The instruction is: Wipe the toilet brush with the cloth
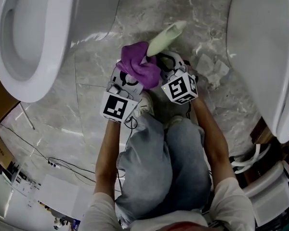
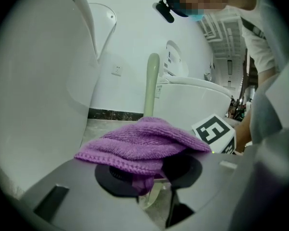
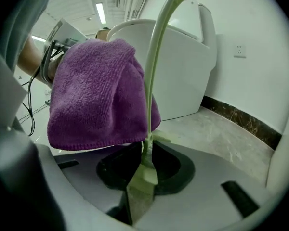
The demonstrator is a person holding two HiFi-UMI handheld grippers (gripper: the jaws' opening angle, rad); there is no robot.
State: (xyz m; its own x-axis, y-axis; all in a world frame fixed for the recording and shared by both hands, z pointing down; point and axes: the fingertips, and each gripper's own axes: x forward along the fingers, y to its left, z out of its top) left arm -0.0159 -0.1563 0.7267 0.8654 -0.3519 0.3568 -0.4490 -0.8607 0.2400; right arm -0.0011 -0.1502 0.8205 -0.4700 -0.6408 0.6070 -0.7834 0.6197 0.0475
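Observation:
A purple knitted cloth [image 1: 139,64] is bunched over the tips of my left gripper [image 1: 130,77], which is shut on a fold of it. In the left gripper view the cloth [image 2: 144,143] drapes over the jaws of the left gripper [image 2: 149,189] and hides most of them. The pale green toilet brush [image 1: 166,36] sticks out beyond the cloth, its lower end pinched in my right gripper [image 1: 166,65]. In the right gripper view the brush [image 3: 154,66] rises in a curve from the right gripper [image 3: 142,177], and the cloth [image 3: 96,100] rests against its left side.
A white toilet [image 1: 29,32] stands at the left and another [image 1: 265,47] at the right, both close by. Crumpled paper [image 1: 212,69] lies on the marble floor. Cables [image 1: 48,160] run across the floor at lower left. The person's knees [image 1: 164,162] are just below the grippers.

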